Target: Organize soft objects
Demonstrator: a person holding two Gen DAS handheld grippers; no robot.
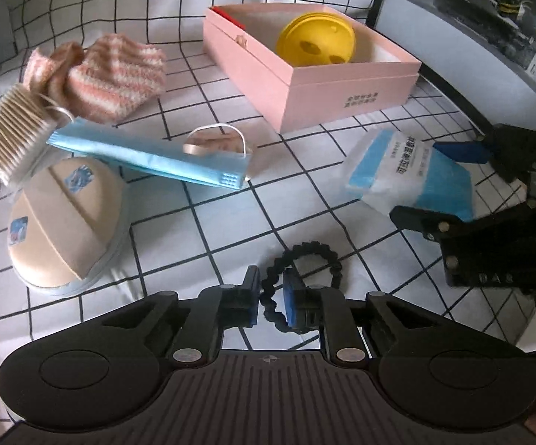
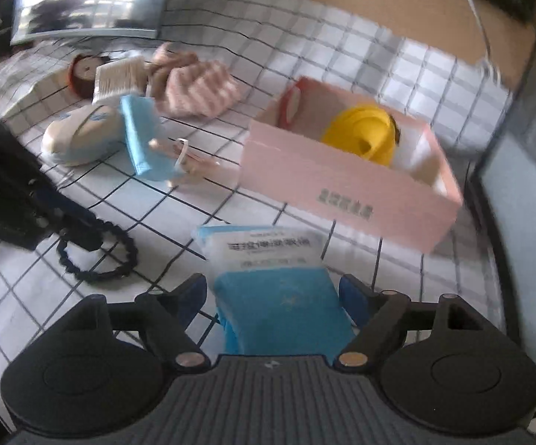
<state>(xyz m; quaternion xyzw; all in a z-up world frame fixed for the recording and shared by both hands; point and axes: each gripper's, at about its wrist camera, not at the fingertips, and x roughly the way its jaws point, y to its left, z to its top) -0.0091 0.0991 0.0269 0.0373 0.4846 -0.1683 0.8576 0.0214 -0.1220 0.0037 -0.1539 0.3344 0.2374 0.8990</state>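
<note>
A black beaded hair tie (image 1: 305, 270) (image 2: 97, 256) lies on the checked cloth. My left gripper (image 1: 271, 296) stands over it, jaws narrow but open, with one strand of the loop between the pads and a sliver of gap showing. A blue and white plastic packet (image 2: 271, 285) (image 1: 397, 170) lies on the cloth between the wide-open fingers of my right gripper (image 2: 273, 293), whose pads stand clear of its sides. Behind it is an open pink box (image 2: 342, 193) (image 1: 342, 89) holding a yellow round thing (image 1: 316, 39).
A folded blue face mask (image 1: 149, 155), a pink striped knit piece (image 1: 112, 78), a pack of cotton swabs (image 1: 12, 133) and a beige padded oval (image 1: 63, 222) lie to the left. A dark-framed panel (image 1: 472, 37) stands at the right edge.
</note>
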